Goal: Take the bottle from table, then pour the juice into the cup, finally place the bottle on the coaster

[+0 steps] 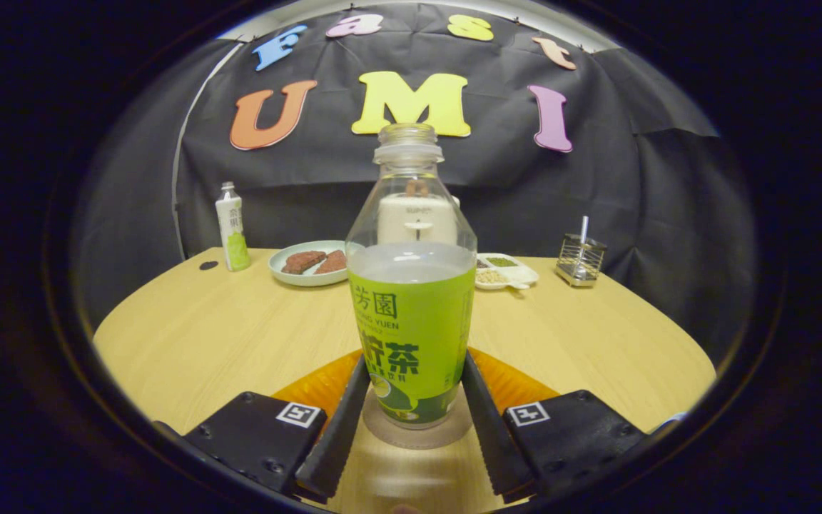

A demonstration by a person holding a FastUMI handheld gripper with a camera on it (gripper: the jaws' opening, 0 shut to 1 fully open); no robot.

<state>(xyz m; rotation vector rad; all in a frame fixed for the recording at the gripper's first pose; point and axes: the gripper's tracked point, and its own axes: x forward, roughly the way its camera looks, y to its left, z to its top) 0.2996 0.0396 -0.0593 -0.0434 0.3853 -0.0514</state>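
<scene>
Worktop (204,335) of pale wood carries everything. Open green-labelled juice bottle (411,285), cap off, stands upright on a round clear coaster (418,432) near the front edge, over an orange mat (318,385). Both fingers of the claw (411,414) flank the bottle's base; whether they press it, I cannot tell. Along the far edge sit a plate (311,264) of brown pieces, a small white bottle (231,227), a divided dish (504,271) and a wire holder (580,258).

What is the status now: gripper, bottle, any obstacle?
Gripper shut on bottle, low on its label. Bottle upright, uncapped, over orange coaster. Nothing in the way; plate far beyond.
</scene>
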